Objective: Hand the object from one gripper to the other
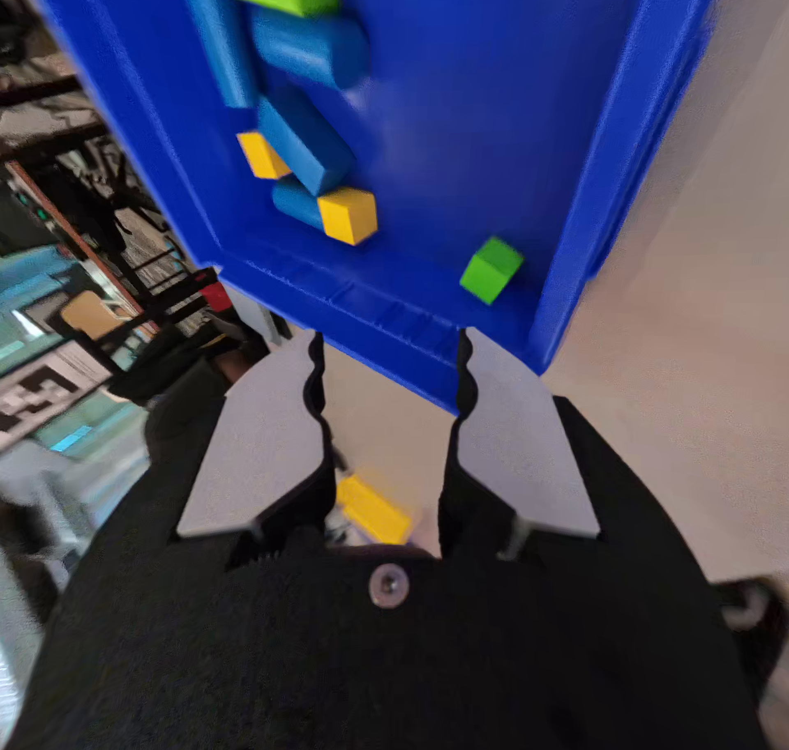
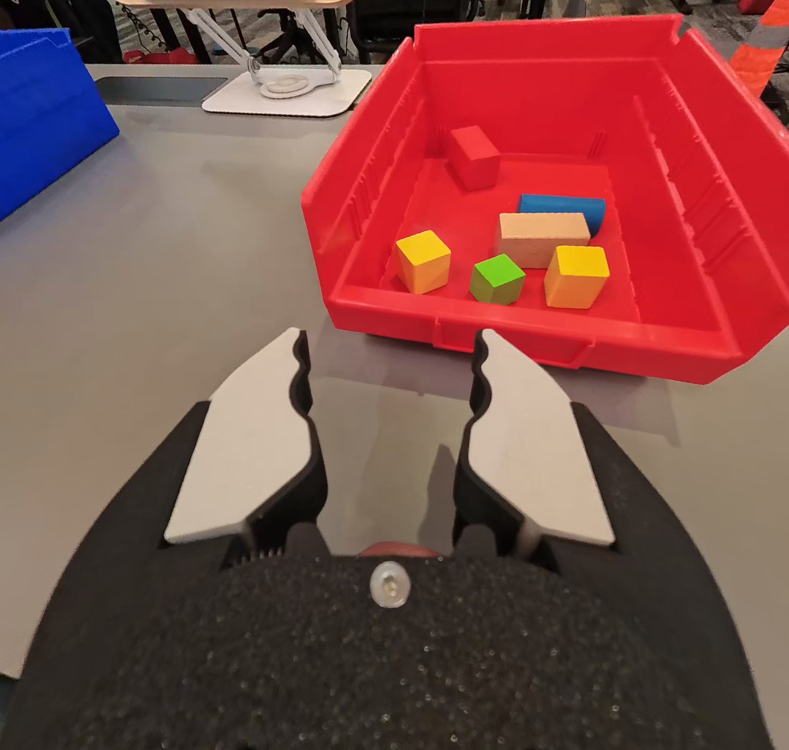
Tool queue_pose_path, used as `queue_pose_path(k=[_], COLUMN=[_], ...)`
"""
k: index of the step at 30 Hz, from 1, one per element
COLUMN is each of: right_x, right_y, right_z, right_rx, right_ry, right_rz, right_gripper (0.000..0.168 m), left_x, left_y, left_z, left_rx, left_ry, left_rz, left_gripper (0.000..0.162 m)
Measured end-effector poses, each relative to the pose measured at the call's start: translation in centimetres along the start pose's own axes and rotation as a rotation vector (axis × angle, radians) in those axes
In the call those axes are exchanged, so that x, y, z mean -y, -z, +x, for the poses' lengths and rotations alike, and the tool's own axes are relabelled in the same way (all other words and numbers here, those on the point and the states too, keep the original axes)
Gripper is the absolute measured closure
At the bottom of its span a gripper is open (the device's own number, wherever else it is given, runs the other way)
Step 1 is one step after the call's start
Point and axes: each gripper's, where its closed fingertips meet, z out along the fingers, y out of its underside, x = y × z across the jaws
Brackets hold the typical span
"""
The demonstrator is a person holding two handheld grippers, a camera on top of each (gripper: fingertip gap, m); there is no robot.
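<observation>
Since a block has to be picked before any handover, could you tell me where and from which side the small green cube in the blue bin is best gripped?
Grip the small green cube across two opposite flat side faces, coming from above with the open left hand-held gripper. It sits alone near the blue bin's front corner, clear of the other blocks, though the side wall is close.

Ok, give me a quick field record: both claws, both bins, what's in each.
left claw: open, empty, at the blue bin's front lip
right claw: open, empty, above the grey table, short of the red bin
blue bin: blue blocks, two yellow cubes, small green cube, larger green block at the top edge
red bin: red block, blue block, tan block, two yellow cubes, green cube
</observation>
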Motion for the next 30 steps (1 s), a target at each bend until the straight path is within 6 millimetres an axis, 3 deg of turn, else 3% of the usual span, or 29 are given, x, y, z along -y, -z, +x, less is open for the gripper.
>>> queue_pose_path(k=[3, 6, 13, 20, 30], right_x=[0.0, -0.2, -0.4, -0.8, -1.3], right_y=[0.0, -0.2, -0.2, -0.5, -0.8], right_z=[0.1, 0.2, 0.2, 0.1, 0.0], right_rx=[0.0, 0.009, 0.024, 0.039, 0.054], right_ry=[-0.001, -0.009, -0.024, -0.039, -0.043], right_rz=[-0.001, -0.012, -0.019, -0.035, -0.06], right_gripper=[0.095, 0.095, 0.096, 0.096, 0.096], left_x=[-0.4, 0.2, 1.3, 1.4, 1.3], left_y=[-2.1, -3.3, -5.3, -6.3, -6.8], left_z=[1.4, 2.5, 3.2, 4.7, 4.9], left_rx=[-0.121, -0.254, -0.383, -0.418, -0.393], left_ry=[-0.173, -0.167, -0.122, -0.165, -0.206], left_rz=[-0.061, -0.072, -0.075, -0.102, -0.133], left_gripper=[0.11, 0.11, 0.111, 0.115, 0.122])
